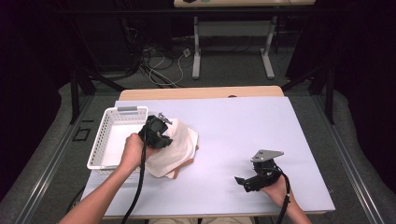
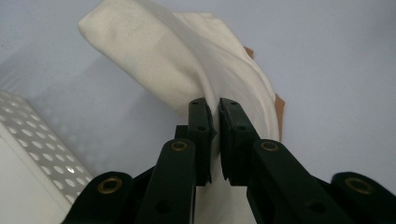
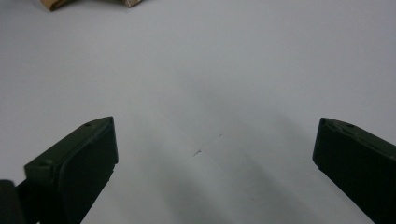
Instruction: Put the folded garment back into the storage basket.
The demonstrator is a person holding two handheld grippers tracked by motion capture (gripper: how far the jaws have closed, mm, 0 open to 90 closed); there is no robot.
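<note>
A cream cloth (image 1: 175, 147) lies bunched on the white table beside the basket, with a brown cloth (image 1: 183, 167) peeking out under its near edge. My left gripper (image 1: 164, 133) is shut on a fold of the cream cloth (image 2: 187, 60), which rises in a ridge away from the pinched jaws, and the brown cloth's edge (image 2: 280, 105) shows behind it. My left gripper (image 2: 215, 109) has the fabric squeezed between both pads. My right gripper (image 1: 242, 181) rests low at the table's near right, open, with nothing between its jaws (image 3: 215, 154).
A white perforated basket (image 1: 103, 140) stands at the table's left edge, just left of the cloths; its wall (image 2: 32, 140) appears beside the left jaws. A wooden strip (image 1: 201, 92) runs along the table's far edge. A tan scrap (image 3: 53, 3) lies far ahead of the right gripper.
</note>
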